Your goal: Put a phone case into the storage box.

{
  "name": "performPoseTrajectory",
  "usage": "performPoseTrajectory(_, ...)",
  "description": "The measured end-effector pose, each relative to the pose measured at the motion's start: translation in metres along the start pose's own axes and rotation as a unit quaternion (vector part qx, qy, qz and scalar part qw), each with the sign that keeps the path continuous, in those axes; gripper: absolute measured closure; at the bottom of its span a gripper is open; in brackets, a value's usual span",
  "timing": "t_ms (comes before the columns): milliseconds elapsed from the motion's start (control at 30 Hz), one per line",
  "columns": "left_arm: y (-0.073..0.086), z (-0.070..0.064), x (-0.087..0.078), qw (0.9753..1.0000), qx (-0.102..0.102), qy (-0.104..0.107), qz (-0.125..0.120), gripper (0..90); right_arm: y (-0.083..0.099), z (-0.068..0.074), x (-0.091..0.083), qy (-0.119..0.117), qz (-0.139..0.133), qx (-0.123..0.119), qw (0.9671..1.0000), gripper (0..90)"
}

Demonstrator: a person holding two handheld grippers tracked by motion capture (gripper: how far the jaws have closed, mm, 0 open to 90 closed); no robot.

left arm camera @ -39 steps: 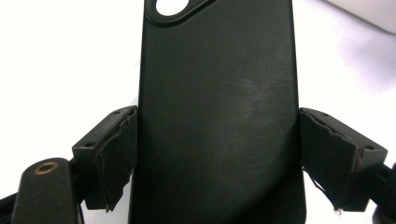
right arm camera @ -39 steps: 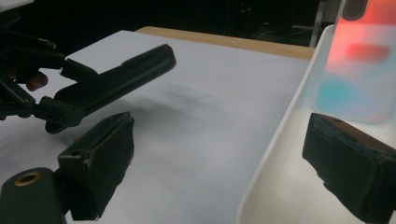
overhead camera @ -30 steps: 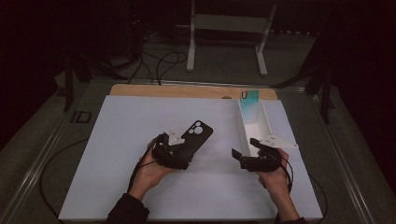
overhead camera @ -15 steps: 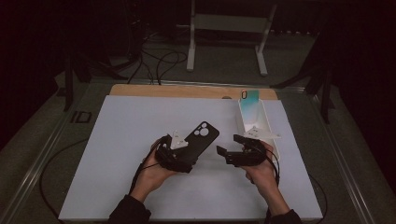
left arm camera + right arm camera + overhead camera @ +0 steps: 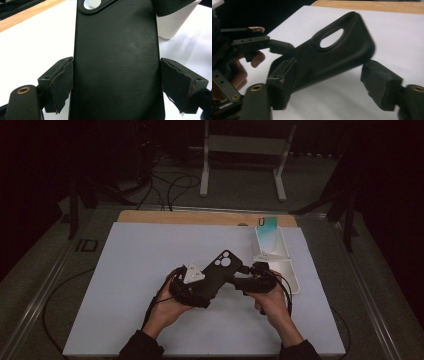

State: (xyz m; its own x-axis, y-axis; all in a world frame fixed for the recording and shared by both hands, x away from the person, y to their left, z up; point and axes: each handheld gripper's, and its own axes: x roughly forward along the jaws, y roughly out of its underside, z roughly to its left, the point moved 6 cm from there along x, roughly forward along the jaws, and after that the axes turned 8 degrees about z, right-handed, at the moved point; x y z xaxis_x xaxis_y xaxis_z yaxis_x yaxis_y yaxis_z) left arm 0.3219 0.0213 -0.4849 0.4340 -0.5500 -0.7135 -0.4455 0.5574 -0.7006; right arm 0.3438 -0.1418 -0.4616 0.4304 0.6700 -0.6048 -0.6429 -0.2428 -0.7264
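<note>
While the left gripper [image 5: 200, 287] clamped the black phone case [image 5: 217, 275] by its long edges, the right gripper [image 5: 240, 279] stood open around the case's free end; the case's lower end was cut off in the left gripper view, near the white tray [image 5: 292, 270].

A white table [image 5: 135, 270] carries a white tray [image 5: 292, 280] at its right.

The right gripper [image 5: 244, 281] is closing in from beside the white tray [image 5: 295, 285] toward the black phone case [image 5: 218, 271], its jaws now straddling the case's camera end, apparently not yet touching, while the left gripper [image 5: 192, 287] is tilting the case toward it.
</note>
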Motion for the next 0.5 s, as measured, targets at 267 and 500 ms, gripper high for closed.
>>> performPoseTrajectory(267, -0.004, -0.004, 0.000, 0.9999, 0.001, 0.004, -0.013, 15.7, -0.001, 0.004, 0.001, -0.025, -0.001, 0.009, 0.9996, 40.8)
performPoseTrajectory(500, -0.007, -0.011, -0.001, 0.9996, 0.006, 0.013, -0.023, 15.5, -0.004, 0.009, 0.005, -0.045, -0.002, 0.025, 0.9987, 48.8)
